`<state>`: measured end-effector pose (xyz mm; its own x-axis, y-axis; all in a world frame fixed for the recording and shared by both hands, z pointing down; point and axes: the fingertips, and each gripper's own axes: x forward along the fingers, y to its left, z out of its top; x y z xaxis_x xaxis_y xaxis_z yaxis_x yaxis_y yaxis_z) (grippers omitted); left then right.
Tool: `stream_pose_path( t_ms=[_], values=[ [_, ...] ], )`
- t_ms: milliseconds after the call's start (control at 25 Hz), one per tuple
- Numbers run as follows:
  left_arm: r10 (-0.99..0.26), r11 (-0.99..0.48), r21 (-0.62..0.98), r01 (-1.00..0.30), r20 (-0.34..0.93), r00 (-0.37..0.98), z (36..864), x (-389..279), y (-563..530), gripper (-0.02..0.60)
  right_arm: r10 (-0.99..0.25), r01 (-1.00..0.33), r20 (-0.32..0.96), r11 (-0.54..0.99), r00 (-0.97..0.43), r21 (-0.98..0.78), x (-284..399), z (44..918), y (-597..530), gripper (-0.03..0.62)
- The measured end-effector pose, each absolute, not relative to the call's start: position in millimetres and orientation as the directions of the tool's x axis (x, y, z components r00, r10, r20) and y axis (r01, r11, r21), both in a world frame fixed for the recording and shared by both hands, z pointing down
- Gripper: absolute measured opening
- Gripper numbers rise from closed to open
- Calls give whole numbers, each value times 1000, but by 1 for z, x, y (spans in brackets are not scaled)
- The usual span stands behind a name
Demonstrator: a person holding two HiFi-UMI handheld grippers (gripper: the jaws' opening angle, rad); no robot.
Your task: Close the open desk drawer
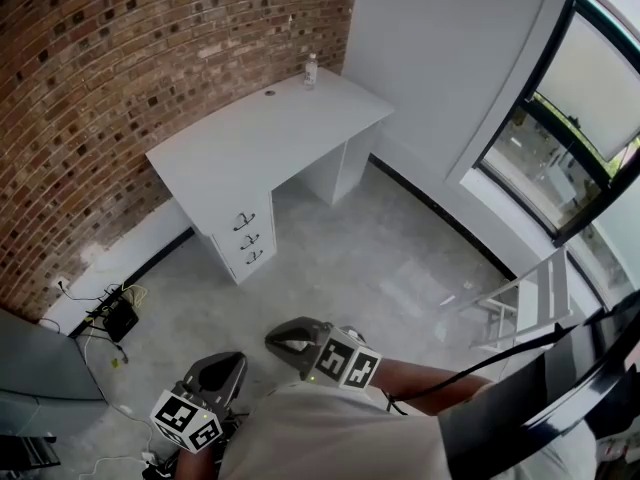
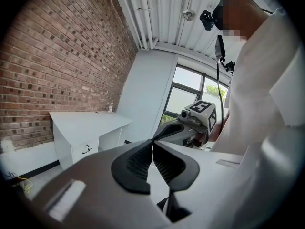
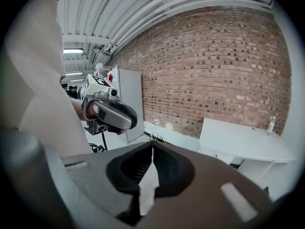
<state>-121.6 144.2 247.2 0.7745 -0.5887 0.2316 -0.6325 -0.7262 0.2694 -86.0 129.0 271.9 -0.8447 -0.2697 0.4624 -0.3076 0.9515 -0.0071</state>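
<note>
— Upper left, brick wall [image 1: 100,58]: red-brown, pale mortar lines. Desk [image 1: 270,133]?
— White all over, dark drawer handles [image 1: 246,223]. Floor [image 1: 380,268] mottled grey; left gripper [image 2: 152,142] grey, black pads [image 2: 131,166], its cube [image 1: 185,418] black-and-white squares.

1. Desk [image 1: 270,133] at 12 o'clock from the person, its back edge along the brick wall [image 1: 120,68]
2. Bottle [image 1: 311,70] on the desk top, at its far end, near the wall
3. Drawer stack [image 1: 247,238] in the desk's near end
4. Cables [image 1: 115,318] on the floor at 10 o'clock, at the wall's foot
5. Window [image 1: 590,118] at 2 o'clock, stepladder [image 1: 530,303] below it at 3 o'clock
6. Left gripper [image 1: 222,368] and right gripper [image 1: 285,340] side by side at 6 o'clock, well apart from the desk
</note>
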Motion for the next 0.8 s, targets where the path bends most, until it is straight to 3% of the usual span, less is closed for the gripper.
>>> stream_pose_path(
  t_ms=[800],
  values=[
    [-649,-669,287,-686,224,727,254,-164,168,12,-188,-212,462,977,-867,1,-128,271,155,3]
  ],
)
